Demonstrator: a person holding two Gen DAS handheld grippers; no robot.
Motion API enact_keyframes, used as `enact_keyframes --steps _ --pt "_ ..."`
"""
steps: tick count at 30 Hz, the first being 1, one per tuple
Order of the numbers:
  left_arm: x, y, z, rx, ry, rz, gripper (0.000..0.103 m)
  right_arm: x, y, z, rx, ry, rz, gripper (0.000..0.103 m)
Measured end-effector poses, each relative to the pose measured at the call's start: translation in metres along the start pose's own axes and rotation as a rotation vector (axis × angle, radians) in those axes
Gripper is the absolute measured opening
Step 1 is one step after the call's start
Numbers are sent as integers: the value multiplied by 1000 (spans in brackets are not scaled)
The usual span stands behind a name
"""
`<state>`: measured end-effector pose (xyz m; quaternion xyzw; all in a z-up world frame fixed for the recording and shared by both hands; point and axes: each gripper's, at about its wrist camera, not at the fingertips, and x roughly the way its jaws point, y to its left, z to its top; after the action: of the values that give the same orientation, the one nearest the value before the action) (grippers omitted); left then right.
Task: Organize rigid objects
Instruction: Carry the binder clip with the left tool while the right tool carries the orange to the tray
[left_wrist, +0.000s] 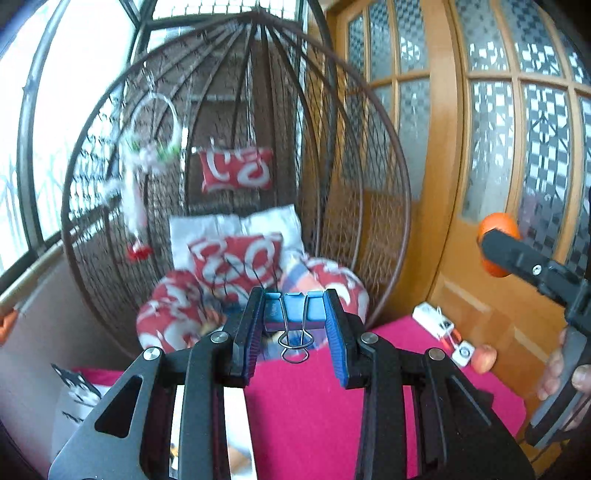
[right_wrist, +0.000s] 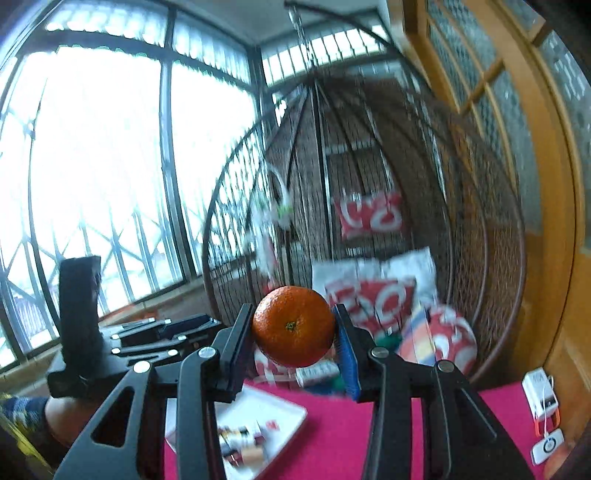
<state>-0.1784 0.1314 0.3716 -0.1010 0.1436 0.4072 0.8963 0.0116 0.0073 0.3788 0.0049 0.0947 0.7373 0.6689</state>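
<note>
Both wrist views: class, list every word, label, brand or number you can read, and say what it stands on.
No text can be read in either view.
Red cushions: white swirls, too blurred to tell if lettering.
Small items on the white tray: labels too blurred.
White device: no legible marking.

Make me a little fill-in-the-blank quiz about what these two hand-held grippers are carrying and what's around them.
1. The left hand-held gripper holds a blue metal ____ clip.
2. The right hand-held gripper holds a round ____ fruit.
3. The table below is covered in ____ cloth.
4. Behind hangs a brown wicker egg ____ with red-and-white cushions.

Missing: binder; orange; pink; chair
</note>
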Motion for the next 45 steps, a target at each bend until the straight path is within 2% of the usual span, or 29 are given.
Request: enact_keyframes --steps 6,14,34,45 --pt "-20 16 8 6 -48 19 31 -10 23 16 -32 -81 6 41" --pt "-32 40 -1 -21 -44 42 31 1 40 16 -32 -87 26 42" --pt "-68 107 -24 -74 -14 112 31 47 99 4 -44 -17 123 42" --pt "-75 151 -38 -96 24 141 31 83 132 -9 -31 37 162 42"
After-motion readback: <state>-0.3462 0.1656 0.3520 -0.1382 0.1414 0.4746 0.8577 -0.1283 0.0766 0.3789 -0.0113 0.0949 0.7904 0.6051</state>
